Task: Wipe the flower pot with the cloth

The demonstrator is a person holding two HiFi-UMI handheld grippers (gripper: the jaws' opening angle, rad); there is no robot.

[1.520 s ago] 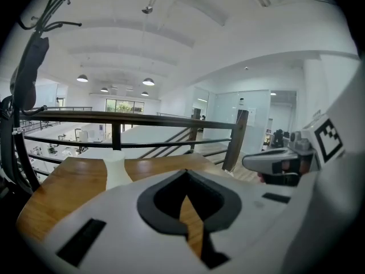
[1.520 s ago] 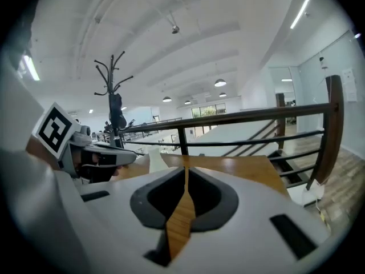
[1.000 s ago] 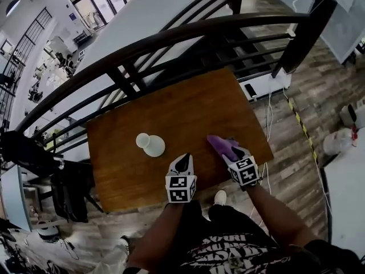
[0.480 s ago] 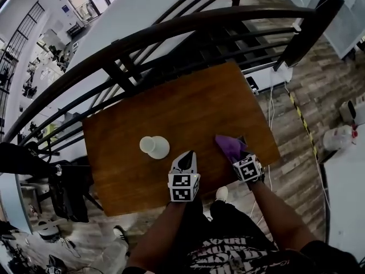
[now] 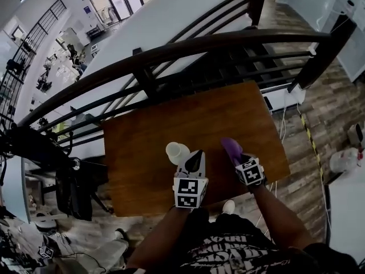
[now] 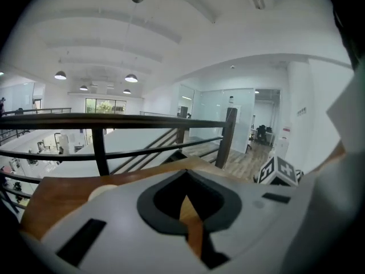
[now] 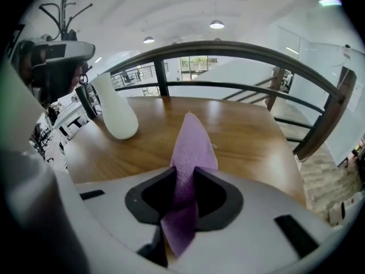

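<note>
- Wooden table is seen from above, set against a dark railing at the edge of an upper floor, with a bright open hall beyond.
- A white flower pot is stood near the middle of the table, and nothing is touching it.
- The left gripper is held just beside the pot, on its right. Its jaws are drawn together with only a thin slit between them, and nothing is held.
- The right gripper is held further right, near the table's front edge. Its jaws are clamped on a purple cloth, with a pointed fold sticking forward and a short tail hanging down behind.
- The cloth is apart from the pot; in the right gripper view the pot is seen ahead and to the left across bare wood.
- Step judged in hand: the cloth is gripped and ready, but wiping is not yet begun.
- Next move, as judged: the cloth would need to be carried left until its free fold is laid against the pot's side, then rubbed around it. The pot looks light and could be pushed over, so steadying by the left gripper would probably be needed.
</note>
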